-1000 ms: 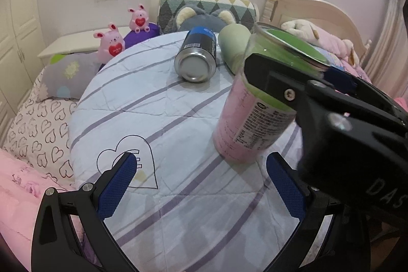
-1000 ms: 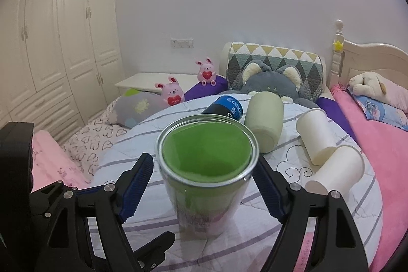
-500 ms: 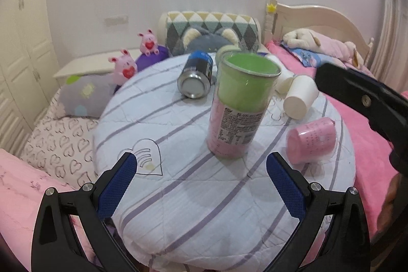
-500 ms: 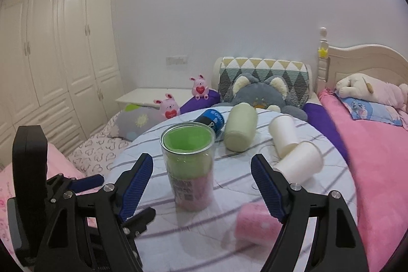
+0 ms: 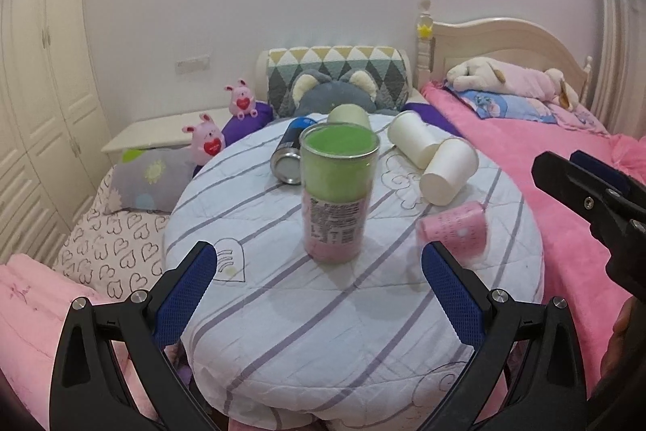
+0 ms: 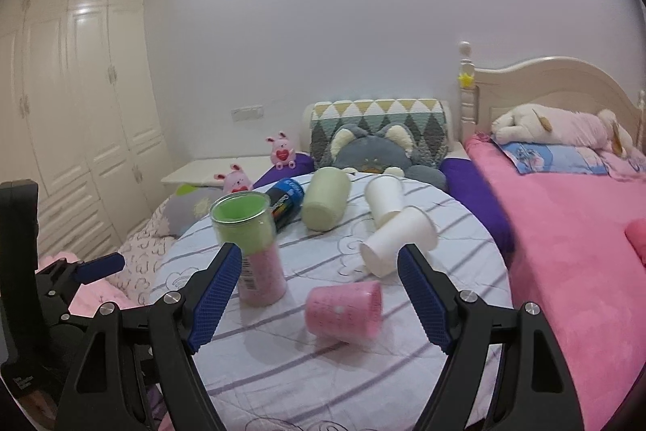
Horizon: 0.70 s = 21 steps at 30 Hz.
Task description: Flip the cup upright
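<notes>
A tall clear cup (image 5: 337,196) with a green top and pink base stands upright on the round striped table (image 5: 282,310); it also shows in the right wrist view (image 6: 250,249). A small pink cup (image 5: 454,231) lies on its side to its right, also in the right wrist view (image 6: 345,310). My left gripper (image 5: 319,293) is open and empty, back from the table. My right gripper (image 6: 319,293) is open and empty, above the pink cup's near side.
Two white paper cups (image 5: 430,154), a pale green cup (image 6: 325,202) and a blue can (image 5: 290,152) lie on their sides at the table's back. A pink bed (image 6: 573,229) is on the right, plush toys (image 5: 208,142) and wardrobes (image 6: 80,108) on the left.
Both grippers have pulled back and away from the tall cup. The right gripper, which was around it, has let it stand alone. More of the table now shows.
</notes>
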Tool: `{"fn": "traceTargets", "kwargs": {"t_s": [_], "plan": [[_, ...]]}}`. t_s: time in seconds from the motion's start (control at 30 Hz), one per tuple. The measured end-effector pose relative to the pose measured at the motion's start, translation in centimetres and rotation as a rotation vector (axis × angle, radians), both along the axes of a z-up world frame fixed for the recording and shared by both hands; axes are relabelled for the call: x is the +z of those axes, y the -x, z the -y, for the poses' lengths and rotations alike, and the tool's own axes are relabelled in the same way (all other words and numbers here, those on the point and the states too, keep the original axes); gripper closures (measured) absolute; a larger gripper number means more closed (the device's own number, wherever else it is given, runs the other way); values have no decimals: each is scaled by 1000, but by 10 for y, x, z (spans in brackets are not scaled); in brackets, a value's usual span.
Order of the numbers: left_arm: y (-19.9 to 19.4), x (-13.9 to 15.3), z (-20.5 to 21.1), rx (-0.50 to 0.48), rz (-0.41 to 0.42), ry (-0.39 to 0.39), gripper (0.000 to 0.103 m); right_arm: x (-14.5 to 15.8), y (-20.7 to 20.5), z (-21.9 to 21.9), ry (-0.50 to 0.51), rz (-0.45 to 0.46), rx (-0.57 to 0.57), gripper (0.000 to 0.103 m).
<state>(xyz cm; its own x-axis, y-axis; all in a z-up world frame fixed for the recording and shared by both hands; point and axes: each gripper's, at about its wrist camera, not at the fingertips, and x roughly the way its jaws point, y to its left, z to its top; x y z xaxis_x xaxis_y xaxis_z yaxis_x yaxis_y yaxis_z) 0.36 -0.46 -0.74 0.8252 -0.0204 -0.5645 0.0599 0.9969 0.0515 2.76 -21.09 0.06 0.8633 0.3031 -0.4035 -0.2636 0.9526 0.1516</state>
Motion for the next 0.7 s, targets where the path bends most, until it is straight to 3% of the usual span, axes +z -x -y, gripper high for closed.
{"fn": "traceTargets", "kwargs": {"t_s": [0.3, 0.7], "plan": [[9, 12, 14, -13, 38, -13, 0, 0, 8, 23, -51, 6, -34, 22], [9, 24, 19, -12, 38, -5, 0, 2, 12, 30, -48, 12, -36, 22]]}}
